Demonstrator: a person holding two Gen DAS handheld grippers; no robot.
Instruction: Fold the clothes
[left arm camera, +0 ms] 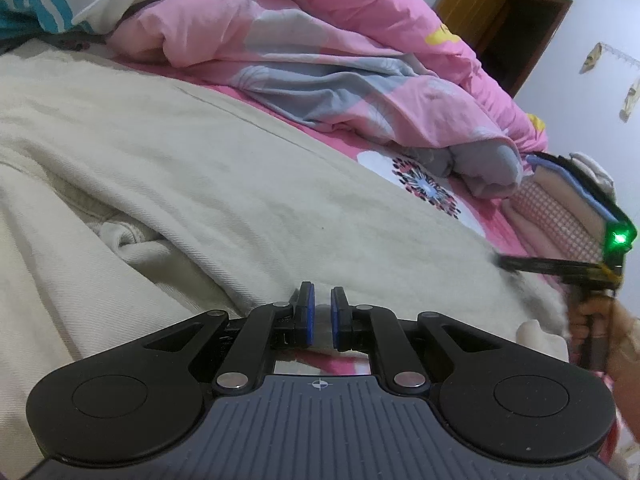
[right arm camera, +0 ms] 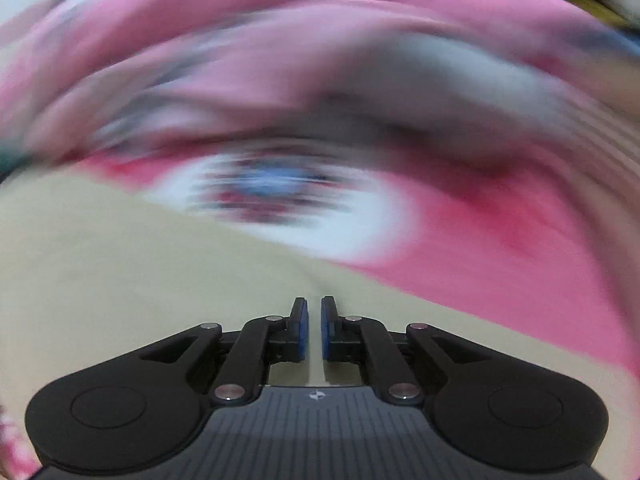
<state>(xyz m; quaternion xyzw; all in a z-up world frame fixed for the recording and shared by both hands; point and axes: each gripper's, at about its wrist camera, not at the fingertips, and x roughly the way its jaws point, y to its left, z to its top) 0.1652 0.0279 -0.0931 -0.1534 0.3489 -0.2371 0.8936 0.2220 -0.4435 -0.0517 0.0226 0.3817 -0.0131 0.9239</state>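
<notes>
Both claws, left claw (left arm camera: 322,300) and right claw (right arm camera: 314,312), pinch the near hem of the cream garment (left arm camera: 168,168) spread ahead on the bed (left arm camera: 486,216), folding barely begun.

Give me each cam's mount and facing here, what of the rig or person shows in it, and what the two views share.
Left wrist: sits on the left gripper, looks down across a cream garment on the bed toward a pink duvet; its near-shut fingers show, plus the right gripper and the person's hand.
Right wrist: sits on the right gripper, faces the same bed, heavily motion-blurred; only its own near-shut fingers show.
Shared: cream garment, pink sheet's flower print, duvet.
</notes>
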